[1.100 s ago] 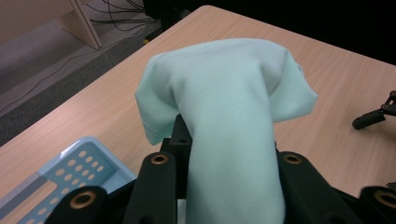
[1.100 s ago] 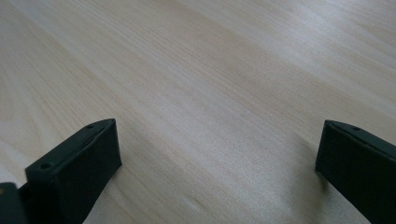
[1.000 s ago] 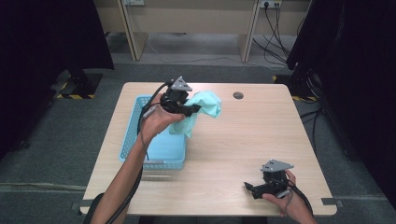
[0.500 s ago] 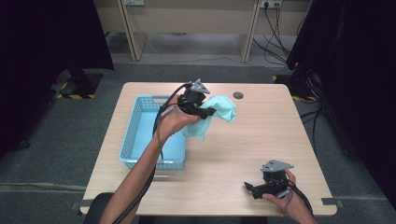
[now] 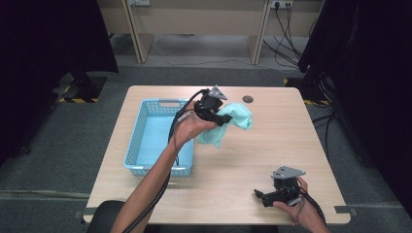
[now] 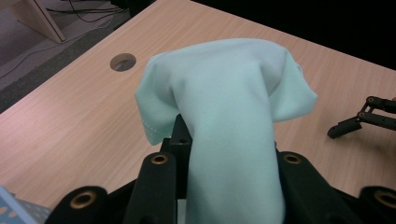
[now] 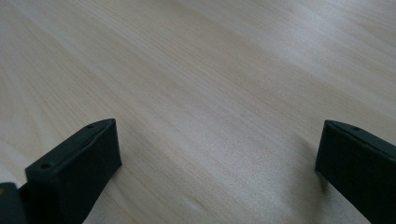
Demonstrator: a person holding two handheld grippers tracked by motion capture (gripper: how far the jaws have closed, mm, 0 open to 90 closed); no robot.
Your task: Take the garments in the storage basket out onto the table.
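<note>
At twelve o'clock of the table's middle, our left gripper (image 5: 224, 118), clamped on the mint-green soft cloth (image 5: 232, 122), has carried it clear of the light-blue plastic basket (image 5: 145, 141), probably for spreading, while our right gripper (image 5: 263, 195) rests wide open.

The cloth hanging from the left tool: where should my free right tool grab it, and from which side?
Probably the loose lower corner of the cloth, coming from the person's side. The left tool pinches its bunched top while the tail hangs free beside the basket. The right tool rests open on the table.
</note>
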